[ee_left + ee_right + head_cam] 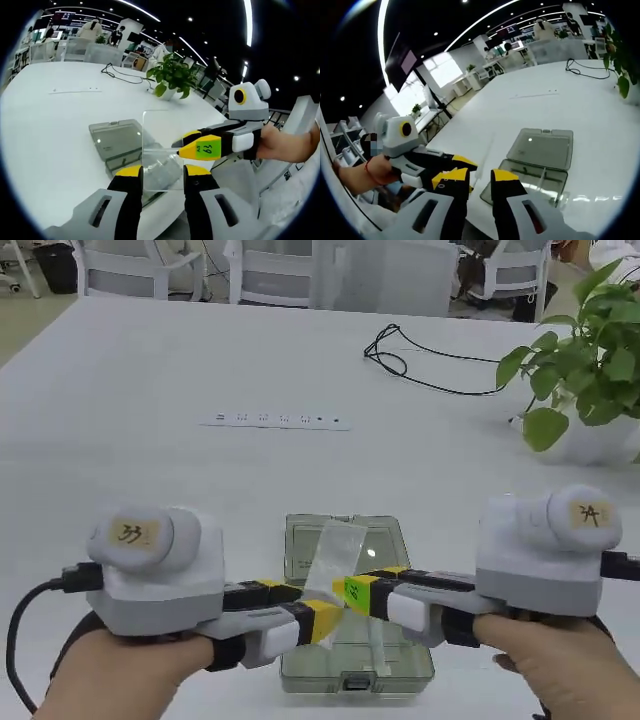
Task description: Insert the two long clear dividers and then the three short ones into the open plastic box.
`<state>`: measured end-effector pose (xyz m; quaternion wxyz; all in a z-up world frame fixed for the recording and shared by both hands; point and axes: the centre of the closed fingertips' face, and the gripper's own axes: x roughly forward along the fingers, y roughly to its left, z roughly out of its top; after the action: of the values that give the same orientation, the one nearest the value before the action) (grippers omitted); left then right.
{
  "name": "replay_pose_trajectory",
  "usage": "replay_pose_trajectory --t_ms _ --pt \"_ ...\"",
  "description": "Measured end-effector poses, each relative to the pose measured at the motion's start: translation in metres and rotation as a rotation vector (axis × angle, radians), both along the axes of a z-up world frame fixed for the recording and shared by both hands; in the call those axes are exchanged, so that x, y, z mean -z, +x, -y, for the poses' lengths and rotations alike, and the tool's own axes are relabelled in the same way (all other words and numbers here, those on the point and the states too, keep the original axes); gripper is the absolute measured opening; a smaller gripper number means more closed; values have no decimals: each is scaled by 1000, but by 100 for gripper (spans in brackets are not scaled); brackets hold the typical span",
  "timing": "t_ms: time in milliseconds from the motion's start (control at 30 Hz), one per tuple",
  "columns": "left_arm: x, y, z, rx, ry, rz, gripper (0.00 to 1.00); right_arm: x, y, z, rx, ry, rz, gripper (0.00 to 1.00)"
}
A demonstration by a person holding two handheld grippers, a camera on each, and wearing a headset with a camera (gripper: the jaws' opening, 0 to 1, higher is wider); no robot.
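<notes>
left claw (161, 172) grips divider (161, 142); right claw (181, 144) pinches its edge | over open box (412, 670) | bare table (150, 450) around

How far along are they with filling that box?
Early on, it seems. The box lies open, and one clear strip looks already set inside; I can't count more. In hand: the left gripper and right gripper both hold a divider above the box. Left to do: seat it, then add the other dividers.
</notes>
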<state>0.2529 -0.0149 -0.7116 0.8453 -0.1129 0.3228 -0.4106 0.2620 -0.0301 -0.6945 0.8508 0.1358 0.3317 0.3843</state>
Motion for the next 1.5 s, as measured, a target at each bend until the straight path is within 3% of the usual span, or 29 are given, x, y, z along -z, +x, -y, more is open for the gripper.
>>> replay_pose_trajectory --t_ms 267,433,500,567,833,1267,1367,1500 --pt "-2 0 2 19 7 17 30 4 -1 -3 27 24 -43 9" --pt "-1 1 3 21 5 23 28 4 0 -3 68 19 -50 7" --pt "2 1 1 28 25 35 26 3 1 -4 72 28 -59 7" --pt "1 1 1 23 -2 17 28 4 1 -3 75 25 -60 7" --pt "2 -2 2 54 12 41 31 1 3 -1 75 30 -73 7" --pt "10 -11 -21 114 68 100 47 -2 16 6 83 11 -131 7" --pt "14 -13 -29 126 92 112 52 0 18 8 61 -40 -125 7" --pt "15 -14 -36 142 105 136 56 4 21 8 49 -73 -165 7"
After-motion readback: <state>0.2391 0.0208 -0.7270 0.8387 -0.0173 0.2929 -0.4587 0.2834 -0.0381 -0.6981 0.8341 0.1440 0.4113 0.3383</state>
